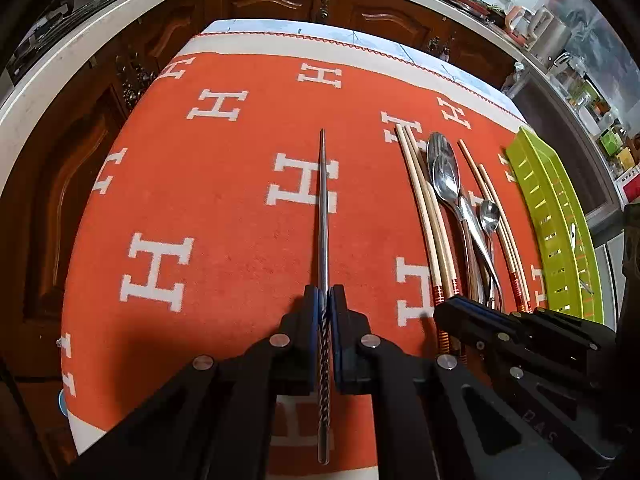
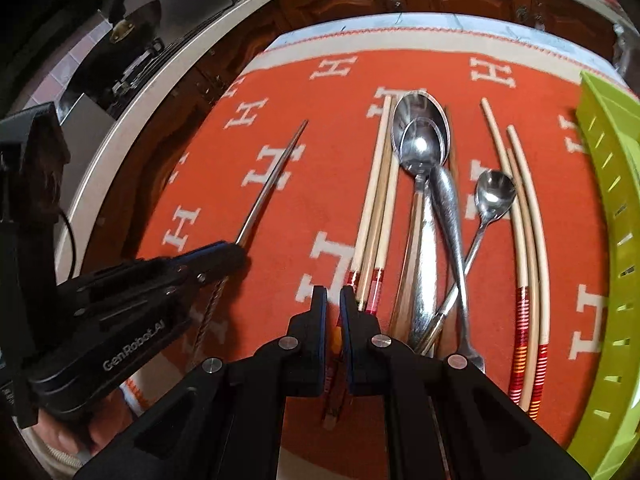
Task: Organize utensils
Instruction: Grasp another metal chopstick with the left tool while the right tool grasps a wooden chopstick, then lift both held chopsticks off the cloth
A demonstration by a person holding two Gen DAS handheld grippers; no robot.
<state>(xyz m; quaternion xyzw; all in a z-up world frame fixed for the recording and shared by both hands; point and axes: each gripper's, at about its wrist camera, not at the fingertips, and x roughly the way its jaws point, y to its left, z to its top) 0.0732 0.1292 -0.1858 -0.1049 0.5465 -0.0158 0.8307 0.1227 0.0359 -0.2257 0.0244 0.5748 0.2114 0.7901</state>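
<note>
My left gripper (image 1: 325, 294) is shut on a metal chopstick (image 1: 325, 200) with a twisted handle, pointing away over the orange cloth; it also shows in the right wrist view (image 2: 272, 184). My right gripper (image 2: 333, 296) has its jaws nearly together with a narrow gap, just left of the wooden chopsticks (image 2: 376, 208); nothing shows between the tips. Two large spoons (image 2: 420, 140) lie stacked, with a small spoon (image 2: 494, 192) beside them and more wooden chopsticks (image 2: 528, 220) to the right. The same spoons (image 1: 444, 168) lie right of my left gripper.
A green slotted tray (image 2: 608, 200) stands at the table's right edge, also in the left wrist view (image 1: 556, 216). The orange cloth (image 1: 224, 208) with white H marks covers the table. Wooden cabinets (image 1: 260, 0) and a cluttered counter lie beyond.
</note>
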